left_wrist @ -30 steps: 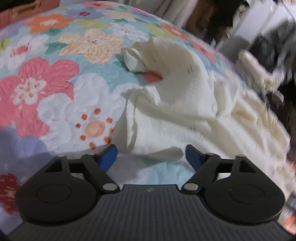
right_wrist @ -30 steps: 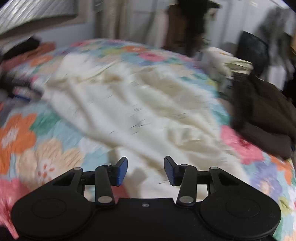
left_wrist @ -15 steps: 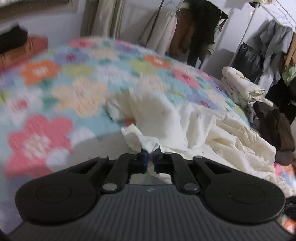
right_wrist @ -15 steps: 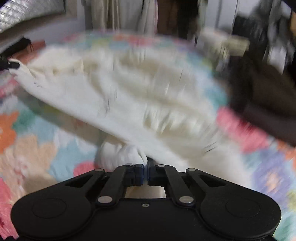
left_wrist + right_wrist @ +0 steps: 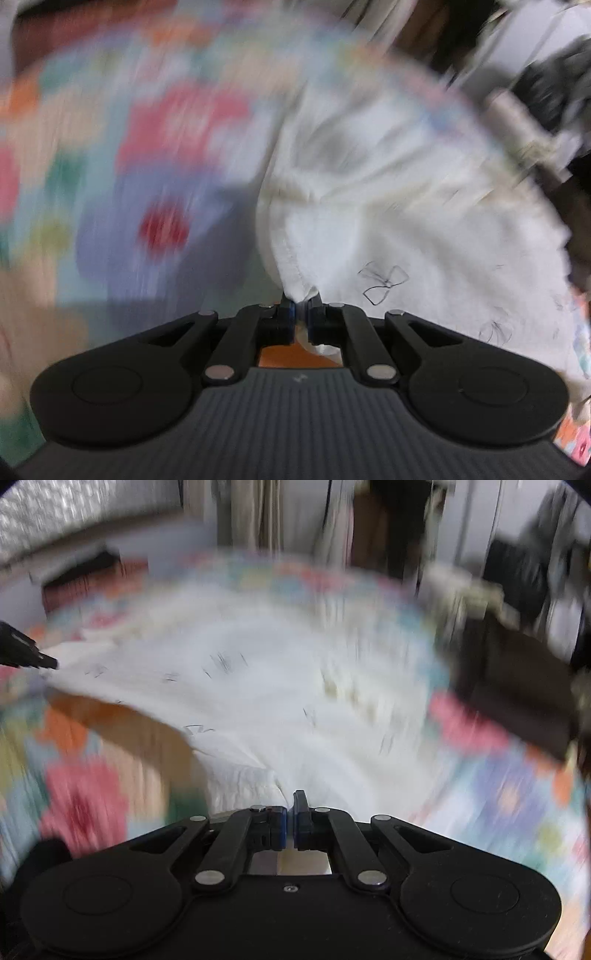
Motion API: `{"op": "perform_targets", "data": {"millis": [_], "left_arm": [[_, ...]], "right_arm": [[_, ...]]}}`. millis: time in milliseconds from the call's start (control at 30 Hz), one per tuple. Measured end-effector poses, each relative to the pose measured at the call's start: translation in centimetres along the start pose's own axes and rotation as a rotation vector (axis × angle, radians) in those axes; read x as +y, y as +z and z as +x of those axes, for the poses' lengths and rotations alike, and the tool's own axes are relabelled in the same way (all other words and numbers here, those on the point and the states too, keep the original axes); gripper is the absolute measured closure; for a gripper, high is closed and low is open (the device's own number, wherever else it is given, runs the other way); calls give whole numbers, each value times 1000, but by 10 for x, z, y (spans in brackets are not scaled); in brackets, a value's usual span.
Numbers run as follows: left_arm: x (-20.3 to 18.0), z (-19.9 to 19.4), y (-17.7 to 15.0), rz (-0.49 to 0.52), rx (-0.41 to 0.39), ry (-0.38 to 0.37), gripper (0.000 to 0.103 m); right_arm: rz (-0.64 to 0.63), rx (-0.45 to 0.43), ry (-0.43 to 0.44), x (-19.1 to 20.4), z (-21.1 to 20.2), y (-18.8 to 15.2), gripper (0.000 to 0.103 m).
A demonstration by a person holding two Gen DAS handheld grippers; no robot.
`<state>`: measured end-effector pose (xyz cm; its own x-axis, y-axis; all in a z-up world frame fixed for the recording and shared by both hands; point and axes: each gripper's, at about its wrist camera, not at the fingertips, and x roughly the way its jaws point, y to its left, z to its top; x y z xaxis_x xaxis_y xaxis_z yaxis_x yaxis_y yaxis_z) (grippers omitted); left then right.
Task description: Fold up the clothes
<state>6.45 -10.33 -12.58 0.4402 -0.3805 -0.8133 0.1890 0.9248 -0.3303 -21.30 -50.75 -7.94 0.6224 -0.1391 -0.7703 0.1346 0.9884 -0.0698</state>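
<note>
A cream-white garment [image 5: 388, 206] with small black bow prints lies spread over a floral quilt [image 5: 110, 166]. My left gripper [image 5: 302, 314] is shut on a hemmed edge of it, and cloth bunches between the blue pads. In the right wrist view the same garment [image 5: 277, 686] stretches away to the left. My right gripper [image 5: 291, 812] is shut on another edge of it. The left gripper's black tip [image 5: 33, 657] shows at the far left, pinching the cloth's far corner. Both views are blurred by motion.
The floral quilt [image 5: 92, 794] covers the bed. A dark brown pile of clothes [image 5: 517, 694] lies at the bed's right side. Hanging clothes and curtains [image 5: 258, 520] line the back. A folded pale stack [image 5: 524, 125] sits beyond the bed's right edge.
Both grippers went from open to shut on the garment's edges. They have since pulled the cloth up and across the bed, stretching it between them.
</note>
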Motion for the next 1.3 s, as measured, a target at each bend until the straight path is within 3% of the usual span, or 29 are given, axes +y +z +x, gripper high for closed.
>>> {"op": "perform_targets", "data": {"millis": [67,167,267,367,533,633,800,867,967,1100,1200,1300], "left_arm": [[-1,4,-3,-4,19,16,98],[-7,-26,11,-44,-59,-80,98],[-12,-45,19,14,-130,-70,98],[-1,-30,10,-37,-37,-68,98],[20,10,-13,-142,155,-98,98],[17,9,-10,-95,146,-66,97],[5,10,-3,-25,166,-46,95],[7,10,-2,-19,177,-40,94],[1,1,2,37,175,-32,88],[-13,-21,11,158,133,-15,76],[-22,-43,23,207,70,-24,61],[-24,-61,35,229,12,-30,57]], "right_arm": [[-9,24,-12,7,10,-6,100],[-54,-25,-33,17,-5,0,100],[-77,-91,-36,23,-32,10,100],[-65,-56,-61,17,-35,-2,100],[123,-2,-31,8,-25,-31,100],[143,-40,2,21,-39,-34,100],[88,71,-76,19,-6,-41,100],[87,113,-68,23,10,-37,100],[81,154,-68,35,18,-30,92],[164,179,-91,38,6,-12,59],[191,101,-48,41,-17,8,53],[119,56,-26,49,-31,31,49]]}}
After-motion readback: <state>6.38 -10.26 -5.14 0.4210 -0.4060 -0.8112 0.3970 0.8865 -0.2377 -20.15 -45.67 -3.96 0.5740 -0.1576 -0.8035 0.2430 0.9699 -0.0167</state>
